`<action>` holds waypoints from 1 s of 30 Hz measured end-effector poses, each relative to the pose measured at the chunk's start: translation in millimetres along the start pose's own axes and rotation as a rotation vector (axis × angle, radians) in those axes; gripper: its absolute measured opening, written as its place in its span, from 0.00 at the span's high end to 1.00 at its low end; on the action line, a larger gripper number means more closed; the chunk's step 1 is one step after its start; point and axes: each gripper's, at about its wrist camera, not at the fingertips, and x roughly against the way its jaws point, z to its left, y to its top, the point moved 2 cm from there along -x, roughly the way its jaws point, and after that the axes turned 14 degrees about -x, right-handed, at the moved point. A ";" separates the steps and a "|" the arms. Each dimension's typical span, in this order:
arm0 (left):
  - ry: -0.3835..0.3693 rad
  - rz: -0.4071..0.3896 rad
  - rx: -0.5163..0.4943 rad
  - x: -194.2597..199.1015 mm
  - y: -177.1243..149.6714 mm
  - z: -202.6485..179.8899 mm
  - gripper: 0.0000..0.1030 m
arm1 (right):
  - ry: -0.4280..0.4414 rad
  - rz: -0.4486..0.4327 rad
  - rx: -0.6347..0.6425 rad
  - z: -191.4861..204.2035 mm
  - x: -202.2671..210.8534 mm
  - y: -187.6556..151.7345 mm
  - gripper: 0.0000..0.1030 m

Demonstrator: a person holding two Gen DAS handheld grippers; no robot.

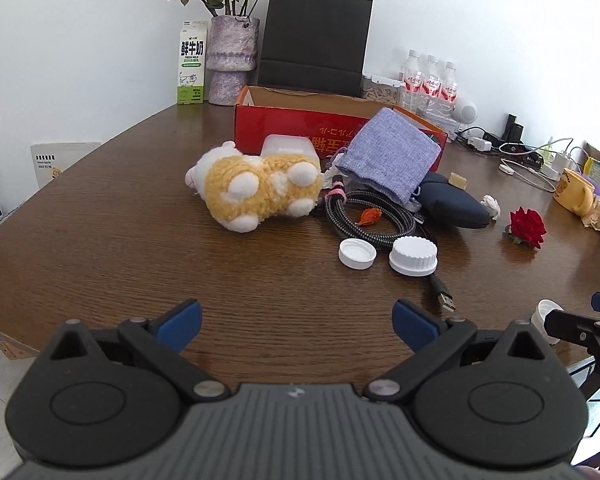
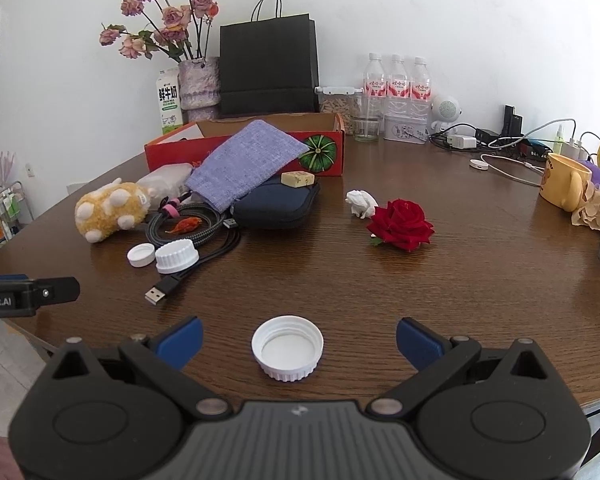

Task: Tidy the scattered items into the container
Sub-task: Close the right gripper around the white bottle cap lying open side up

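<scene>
A red cardboard box [image 1: 300,128] [image 2: 324,152] stands open at the back of the table. In front of it lie a yellow plush toy [image 1: 256,188] [image 2: 108,210], a purple cloth pouch [image 1: 388,156] [image 2: 244,160], a dark blue case [image 1: 452,204] [image 2: 276,206], a coiled cable [image 1: 364,220] [image 2: 196,216], two white caps [image 1: 414,256] [image 2: 176,256], a red rose [image 1: 528,226] [image 2: 402,224]. My left gripper [image 1: 298,326] is open and empty above bare table. My right gripper [image 2: 299,340] is open, its jaws on either side of a white cap [image 2: 287,347], apart from it.
A black paper bag [image 1: 316,40], a vase of dried flowers [image 1: 232,56], a milk carton [image 1: 192,64], water bottles [image 2: 398,84] and a jar stand along the back wall. Chargers, cables and a yellow mug [image 2: 564,182] crowd the right side. The table's near edge is close.
</scene>
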 end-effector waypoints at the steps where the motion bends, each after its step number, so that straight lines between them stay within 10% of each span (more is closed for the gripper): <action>1: -0.003 0.003 -0.003 -1.5 0.2 -1.2 0.00 | -0.006 0.004 0.005 0.3 -2.2 -1.2 0.00; 5: -0.017 0.014 -0.018 -8.4 1.8 -6.3 0.00 | 0.018 0.015 -0.003 -2.7 -6.4 -2.4 0.15; 9: -0.021 0.017 -0.035 -14.6 5.1 -11.7 0.00 | 0.044 0.035 -0.019 -7.4 -9.9 -2.2 0.63; 30: -0.096 -0.028 -0.094 -49.9 51.5 -47.9 0.12 | 0.128 -0.003 0.027 -11.0 -35.6 28.5 0.62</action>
